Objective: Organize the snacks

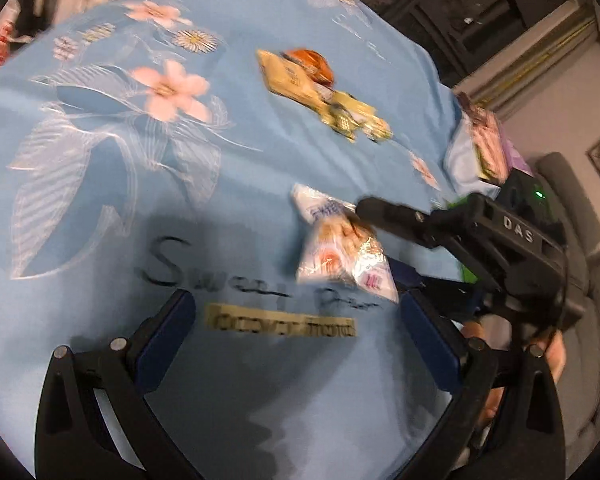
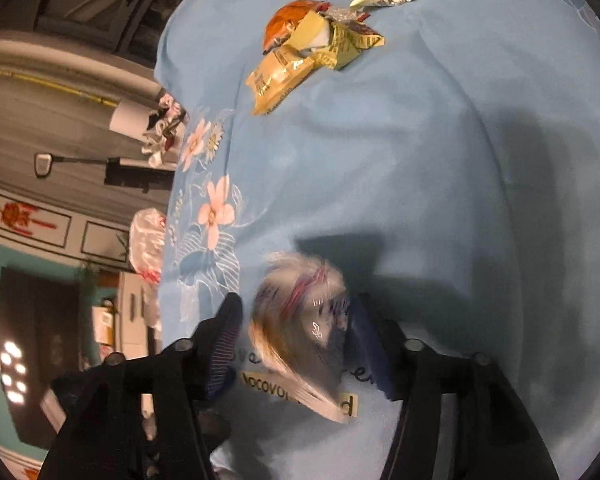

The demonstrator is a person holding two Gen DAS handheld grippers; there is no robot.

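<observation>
Now the right gripper has its fingers spread around a blurred white snack bag over the blue floral sheet; left gripper gapes empty; 2 yellow packets lie far off.

The left wrist view looks forward and down between its own fingers onto a blue flowered cloth, close above it. The right wrist view does the same from the other side – tilted, with the room running up its left edge. Both share the cloth, the printed label, the white snack bag and the yellow and orange packets farther off.
</observation>
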